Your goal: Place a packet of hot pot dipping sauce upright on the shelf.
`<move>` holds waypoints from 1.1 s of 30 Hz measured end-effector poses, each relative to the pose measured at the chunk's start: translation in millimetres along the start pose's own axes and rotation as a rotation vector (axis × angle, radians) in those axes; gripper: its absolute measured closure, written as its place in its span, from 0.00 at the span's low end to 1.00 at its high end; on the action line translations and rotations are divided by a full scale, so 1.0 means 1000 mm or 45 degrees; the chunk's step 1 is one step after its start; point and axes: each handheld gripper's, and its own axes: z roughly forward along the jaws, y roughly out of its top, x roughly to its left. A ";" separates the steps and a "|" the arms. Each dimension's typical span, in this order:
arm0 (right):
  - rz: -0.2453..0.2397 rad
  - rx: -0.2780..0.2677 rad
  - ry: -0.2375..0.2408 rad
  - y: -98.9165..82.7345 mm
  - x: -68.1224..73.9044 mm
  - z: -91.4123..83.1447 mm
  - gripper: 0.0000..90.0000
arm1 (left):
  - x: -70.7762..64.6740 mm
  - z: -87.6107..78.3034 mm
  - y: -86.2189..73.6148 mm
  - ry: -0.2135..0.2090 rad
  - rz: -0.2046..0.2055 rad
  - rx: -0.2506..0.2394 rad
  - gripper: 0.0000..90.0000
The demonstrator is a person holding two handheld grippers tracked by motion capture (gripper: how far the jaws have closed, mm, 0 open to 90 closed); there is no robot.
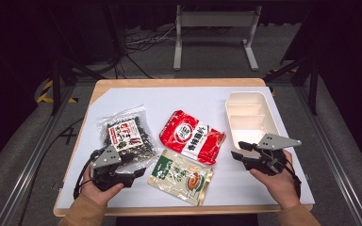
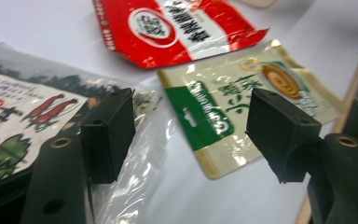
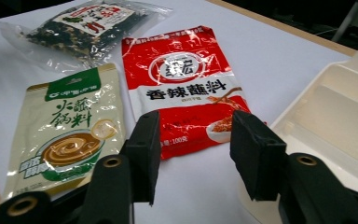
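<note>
The clear bag of dark dried spices (image 1: 126, 134) is partly covered at its near corner by the left gripper (image 1: 139, 170), and its print is too small to read. It is a crinkled transparent pouch with a white-and-red label, lying at about 10 o'clock on the white table (image 1: 179, 101), its long axis running from 11 to 5 o'clock. The left gripper's jaws stand apart, empty, beside the bag's edge. The right gripper (image 1: 235, 155) is likewise half open and empty, between the red sauce packet (image 1: 192, 136) and the cream tray (image 1: 250, 120).
</note>
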 end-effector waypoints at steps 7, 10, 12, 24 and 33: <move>-0.020 0.000 0.005 0.003 0.002 -0.005 0.61 | -0.005 0.003 0.005 0.030 -0.014 0.063 0.34; -0.019 0.000 0.005 0.004 0.002 -0.006 0.60 | -0.007 0.006 0.006 0.036 -0.019 0.097 0.31; -0.018 -0.003 0.008 0.005 0.002 -0.007 0.59 | -0.009 0.008 0.007 0.017 -0.018 0.112 0.31; 0.002 0.012 0.038 0.011 0.003 -0.008 0.53 | -0.011 0.026 0.013 -0.077 -0.053 0.185 0.42; 0.012 0.030 0.062 0.011 0.005 -0.005 0.49 | -0.011 0.046 0.008 -0.098 -0.094 0.290 0.42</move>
